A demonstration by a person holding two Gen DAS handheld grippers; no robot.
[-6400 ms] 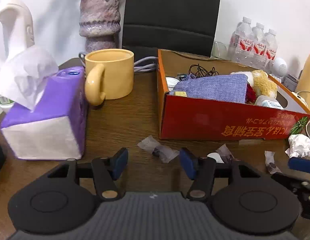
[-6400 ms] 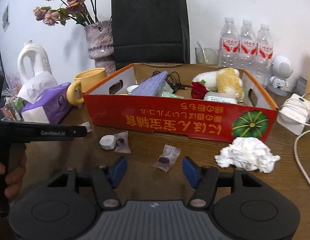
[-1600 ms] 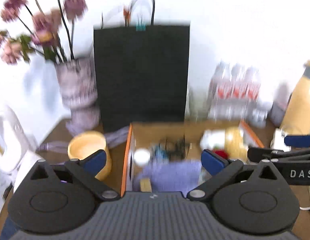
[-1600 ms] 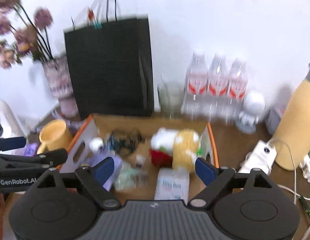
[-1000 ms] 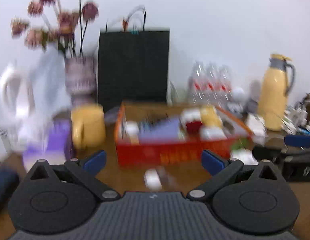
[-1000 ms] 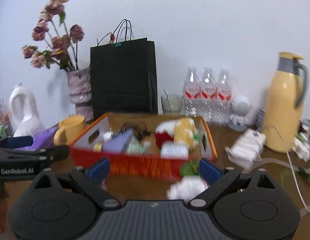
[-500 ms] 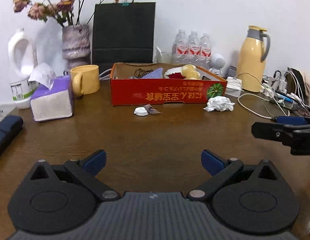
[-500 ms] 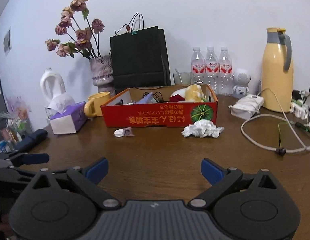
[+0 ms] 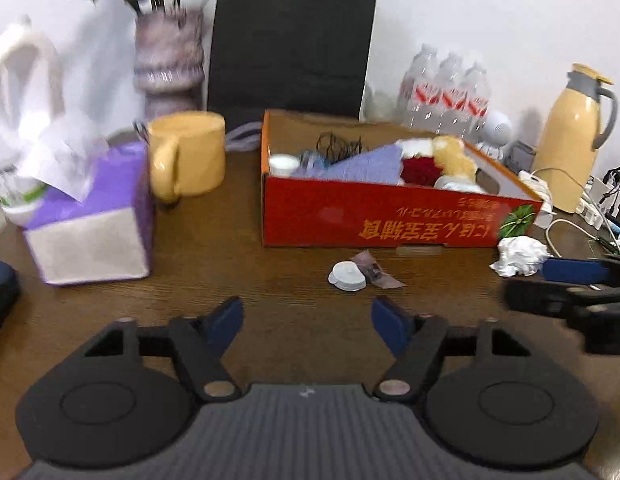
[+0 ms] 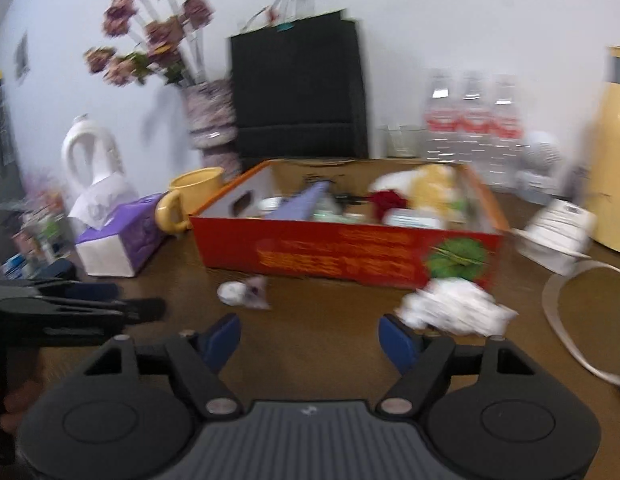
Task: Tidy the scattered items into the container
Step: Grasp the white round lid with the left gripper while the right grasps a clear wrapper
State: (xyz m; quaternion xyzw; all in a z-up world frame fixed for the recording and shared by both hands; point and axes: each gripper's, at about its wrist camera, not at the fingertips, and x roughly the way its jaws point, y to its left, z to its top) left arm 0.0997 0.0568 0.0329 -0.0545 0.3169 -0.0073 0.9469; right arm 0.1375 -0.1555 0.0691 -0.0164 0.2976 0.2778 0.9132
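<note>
A red cardboard box (image 9: 374, 222) holds several items; it also shows in the right wrist view (image 10: 330, 248). In front of it lie a white cap (image 9: 347, 276) with a small wrapper (image 9: 376, 272), and a crumpled white tissue (image 9: 518, 255). My left gripper (image 9: 307, 322) is open and empty, just short of the cap. My right gripper (image 10: 312, 340) is open and empty; the tissue (image 10: 454, 308) lies just beyond its right fingertip, and the cap (image 10: 231, 292) and wrapper (image 10: 255, 292) lie ahead to its left.
A purple tissue box (image 9: 93, 224), yellow mug (image 9: 187, 160), vase (image 9: 167, 60) and black bag (image 9: 289, 36) stand left and behind. Water bottles (image 9: 446, 92), a yellow thermos (image 9: 570, 140) and white cables (image 10: 566, 300) are at the right.
Both grippers have moved forward and lower towards the box and the loose items. Their fingers stand closer together than half a second ago, still open.
</note>
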